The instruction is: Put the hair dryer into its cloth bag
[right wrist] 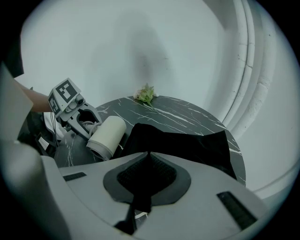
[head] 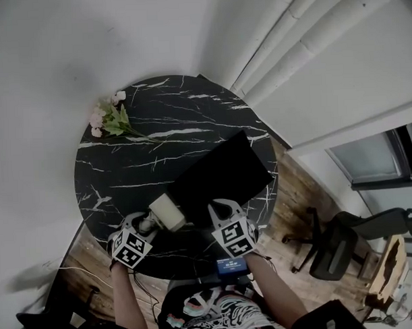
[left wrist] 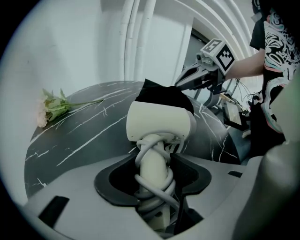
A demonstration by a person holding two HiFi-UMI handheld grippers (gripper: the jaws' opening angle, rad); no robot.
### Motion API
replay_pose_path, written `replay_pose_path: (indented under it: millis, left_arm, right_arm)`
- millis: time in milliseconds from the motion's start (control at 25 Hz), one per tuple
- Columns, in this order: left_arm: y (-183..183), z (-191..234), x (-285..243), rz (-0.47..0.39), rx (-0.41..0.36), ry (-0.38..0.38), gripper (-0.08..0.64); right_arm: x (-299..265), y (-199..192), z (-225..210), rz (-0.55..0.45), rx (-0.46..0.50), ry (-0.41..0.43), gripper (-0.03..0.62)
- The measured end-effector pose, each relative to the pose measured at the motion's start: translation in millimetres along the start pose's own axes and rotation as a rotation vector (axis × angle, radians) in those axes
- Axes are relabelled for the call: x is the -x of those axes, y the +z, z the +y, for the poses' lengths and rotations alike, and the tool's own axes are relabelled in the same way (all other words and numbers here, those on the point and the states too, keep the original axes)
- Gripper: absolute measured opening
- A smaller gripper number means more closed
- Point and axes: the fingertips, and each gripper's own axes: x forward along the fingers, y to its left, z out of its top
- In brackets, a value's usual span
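My left gripper [left wrist: 157, 164] has its fingers [left wrist: 70, 197] clamped on the handle of the cream hair dryer [left wrist: 160, 123]. The dryer's head stands upright, and its cord [left wrist: 151, 182] is wound round the handle. Just behind it the black cloth bag [left wrist: 157, 96] rises off the marbled desk [left wrist: 84, 136], its far right edge at the right gripper [left wrist: 183, 83]. Flowers [left wrist: 52, 108] lie far left.

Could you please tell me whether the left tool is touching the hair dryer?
Touching. The left gripper view shows the left tool closed on the hair dryer, its jaws pressing the cord-wrapped handle.
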Motion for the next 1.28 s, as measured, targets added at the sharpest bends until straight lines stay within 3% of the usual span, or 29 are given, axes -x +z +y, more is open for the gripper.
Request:
replay_pose_path:
  millis: [400, 680, 1280]
  left_arm:
    - [23.5, -21.0, -1.2, -0.051, 0.03, -0.047, 0.232]
    - [46.2, -31.5, -10.8, -0.055, -0.003, -0.092, 0.232]
    - [89.5, -33.7, -32.5, -0.1, 0.019, -0.106, 0.233]
  right_arm:
    - [9.0, 3.6, 3.0, -0.03, -0.005, -0.007, 0.025]
    - [15.8, 6.9, 6.3, -0.054, -0.014, -0.011, 0.025]
    - [22.0, 11.2, 22.0, -0.09, -0.01, 0.079, 0.025]
